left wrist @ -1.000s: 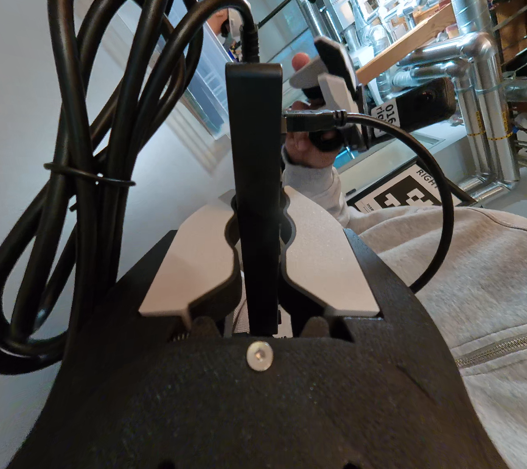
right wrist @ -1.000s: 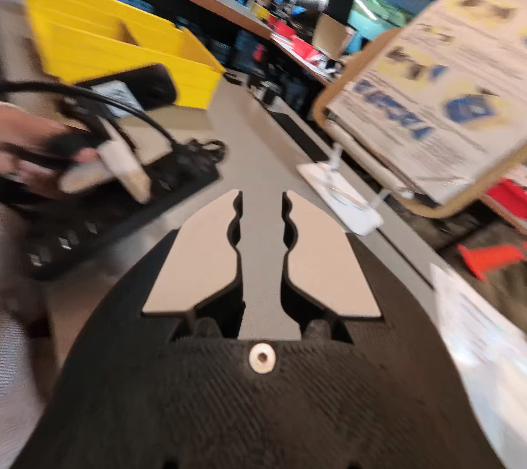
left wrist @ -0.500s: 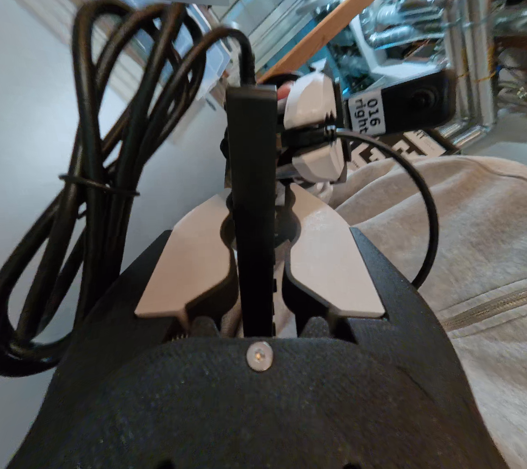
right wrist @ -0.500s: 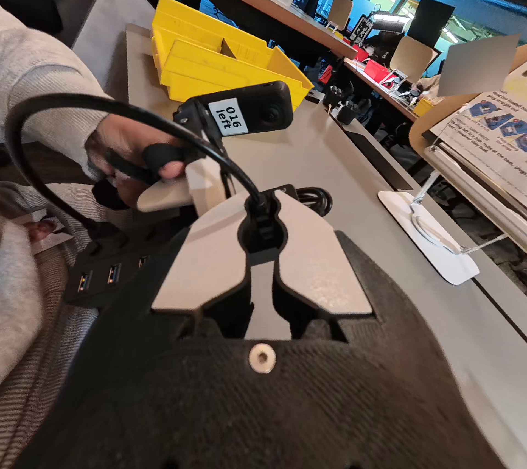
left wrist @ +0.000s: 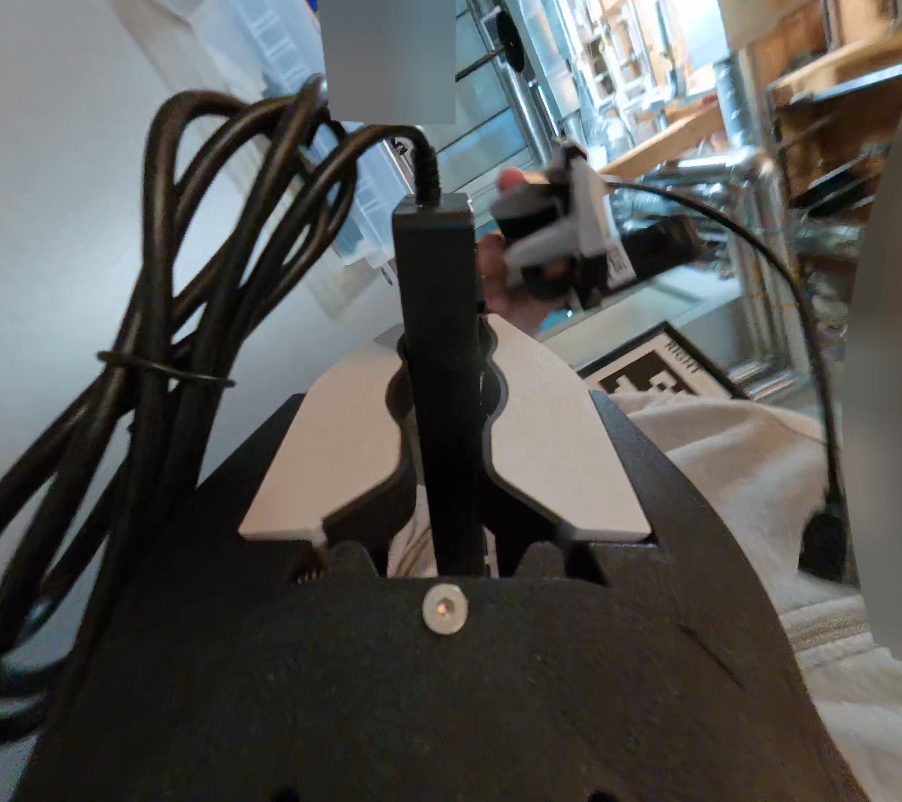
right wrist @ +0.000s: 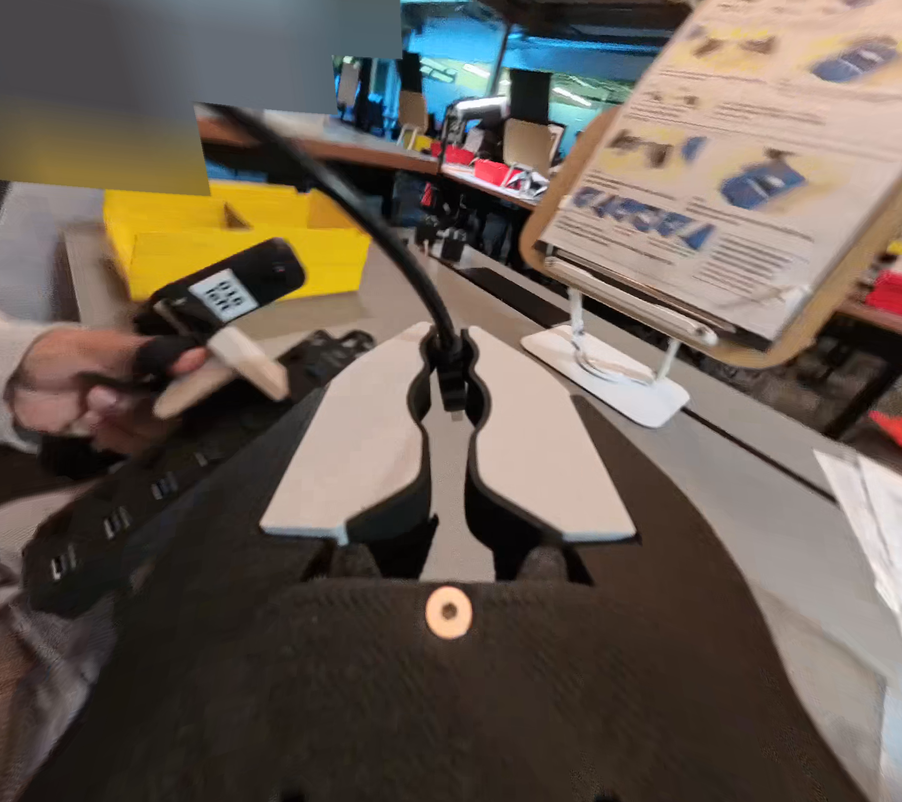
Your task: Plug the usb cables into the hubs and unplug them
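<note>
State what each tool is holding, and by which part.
The left tool clamps the black USB hub across its narrow body. The right tool pinches the USB cable at its plug, now free of the hub.

Right gripper [right wrist: 449, 369] pinches a black usb plug [right wrist: 451, 388], its cable [right wrist: 371, 217] arcing up left. Left gripper [right wrist: 229, 369] grips the hub [right wrist: 112, 530] nearby.

A grey desk [right wrist: 561, 320] runs back toward long wooden benches [right wrist: 371, 149] under blue-lit windows [right wrist: 537, 61]; yellow bins [right wrist: 234, 237] sit at its far left; a clipboard on a white stand [right wrist: 732, 173] leans at right; silver ducts [left wrist: 761, 203], wooden shelving [left wrist: 830, 61] and bright daylight fill the other side.
</note>
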Demonstrator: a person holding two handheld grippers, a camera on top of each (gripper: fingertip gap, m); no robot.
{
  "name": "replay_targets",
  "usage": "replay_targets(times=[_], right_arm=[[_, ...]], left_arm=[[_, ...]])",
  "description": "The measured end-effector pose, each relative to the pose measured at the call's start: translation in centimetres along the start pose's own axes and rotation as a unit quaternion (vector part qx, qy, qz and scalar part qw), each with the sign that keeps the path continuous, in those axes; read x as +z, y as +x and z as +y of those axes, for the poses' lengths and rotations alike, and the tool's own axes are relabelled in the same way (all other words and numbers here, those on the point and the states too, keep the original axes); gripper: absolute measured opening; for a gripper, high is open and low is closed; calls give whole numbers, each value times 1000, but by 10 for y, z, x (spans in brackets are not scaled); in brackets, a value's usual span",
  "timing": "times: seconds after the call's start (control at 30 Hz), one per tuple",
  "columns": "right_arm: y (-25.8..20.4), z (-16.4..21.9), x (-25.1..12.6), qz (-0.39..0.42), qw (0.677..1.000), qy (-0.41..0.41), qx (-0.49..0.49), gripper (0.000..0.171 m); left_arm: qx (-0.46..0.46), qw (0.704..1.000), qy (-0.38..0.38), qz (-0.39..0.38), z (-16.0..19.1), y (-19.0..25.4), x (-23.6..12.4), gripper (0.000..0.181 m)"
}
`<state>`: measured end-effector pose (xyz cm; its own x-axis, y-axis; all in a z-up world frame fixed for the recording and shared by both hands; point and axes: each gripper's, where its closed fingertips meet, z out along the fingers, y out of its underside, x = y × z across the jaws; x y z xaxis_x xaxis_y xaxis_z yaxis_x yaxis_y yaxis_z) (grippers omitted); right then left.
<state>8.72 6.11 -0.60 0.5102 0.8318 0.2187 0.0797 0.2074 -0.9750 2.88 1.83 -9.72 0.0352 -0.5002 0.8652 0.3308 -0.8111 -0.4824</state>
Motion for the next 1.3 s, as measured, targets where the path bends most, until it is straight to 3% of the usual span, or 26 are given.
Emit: replay_targets(times=[0.1, 0.17, 0.27, 0.37, 0.43, 0.53, 0.57, 0.73, 0.87, 1.03, 1.17, 1.23, 1.3], right_arm=[[75, -29, -36, 91, 994, 39, 55, 10], [137, -36, -67, 195, 978, 16, 71, 10], [223, -21, -138, 379, 922, -43, 66, 11], [274, 21, -204, 480, 865, -108, 99, 12], [290, 66, -228, 497, 839, -169, 146, 22], [286, 144, -244, 467, 799, -320, 202, 92], [285, 157, -251, 472, 783, -355, 196, 101], [290, 117, -259, 520, 755, -399, 16, 94], [259, 78, -230, 477, 789, -383, -56, 82], [162, 52, -161, 293, 892, -334, -85, 38], [42, 51, -99, 90, 967, -236, 25, 35], [-9, 59, -78, 16, 973, -203, 108, 33], [-49, 67, -64, -42, 963, -184, 192, 57]], left_arm=[[73, 997, -23, -20, 6, 9, 2, 26], [58, 998, -24, 2, 9, 12, 5, 26], [30, 999, -24, 26, 14, 13, 9, 25], [42, 998, -36, 29, 19, 15, 13, 25], [53, 997, -40, 32, 21, 18, 14, 25], [61, 997, -45, 32, 23, 19, 16, 25], [60, 997, -46, 31, 24, 19, 17, 26], [56, 997, -53, 31, 25, 16, 22, 26], [58, 995, -67, 38, 26, 16, 32, 26], [61, 993, -83, 56, 25, 16, 51, 26], [68, 991, -82, 75, 19, 19, 67, 25], [73, 991, -73, 83, 14, 21, 73, 25], [78, 991, -69, 85, 11, 21, 78, 25]])
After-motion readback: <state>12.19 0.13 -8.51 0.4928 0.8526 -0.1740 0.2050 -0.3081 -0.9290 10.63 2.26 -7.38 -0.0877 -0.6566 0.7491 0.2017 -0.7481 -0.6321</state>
